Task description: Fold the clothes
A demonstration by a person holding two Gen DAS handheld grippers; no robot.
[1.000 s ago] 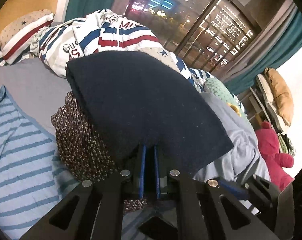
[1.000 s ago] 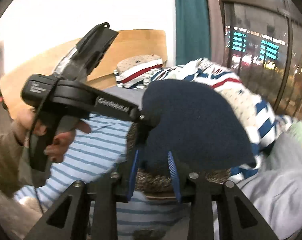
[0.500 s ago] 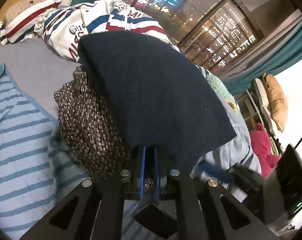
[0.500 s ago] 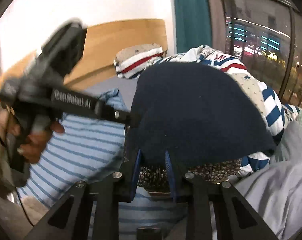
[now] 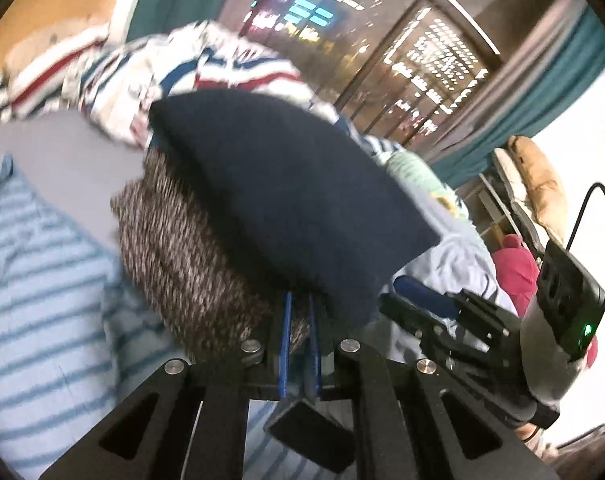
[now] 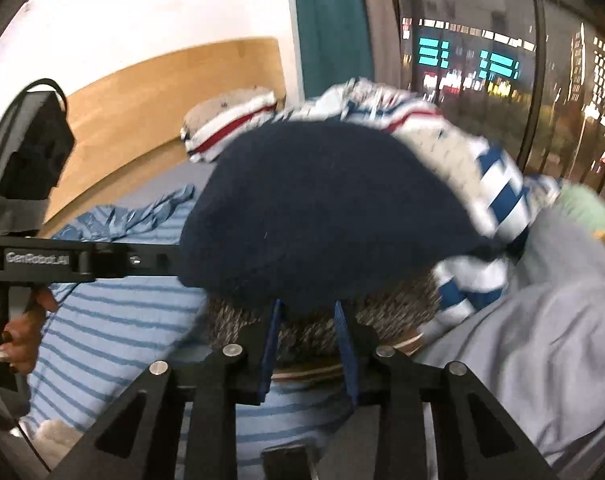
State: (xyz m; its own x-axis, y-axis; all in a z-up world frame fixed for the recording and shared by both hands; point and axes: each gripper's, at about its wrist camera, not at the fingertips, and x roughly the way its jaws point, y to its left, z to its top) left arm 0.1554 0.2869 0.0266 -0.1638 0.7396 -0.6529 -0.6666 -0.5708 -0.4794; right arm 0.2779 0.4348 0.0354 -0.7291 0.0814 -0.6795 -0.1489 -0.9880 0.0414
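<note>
left tool (image 5: 299, 312) clenched on navy cloth (image 5: 286, 208); right tool (image 6: 308, 320) jaws just reopening slightly, navy edge between them. fold looks midway; striped shirt (image 6: 114, 320) unfolded on bed.

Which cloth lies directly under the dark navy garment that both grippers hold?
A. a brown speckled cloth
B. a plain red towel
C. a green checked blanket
A: in both wrist views the brown speckled cloth shows just beneath the navy garment.
</note>
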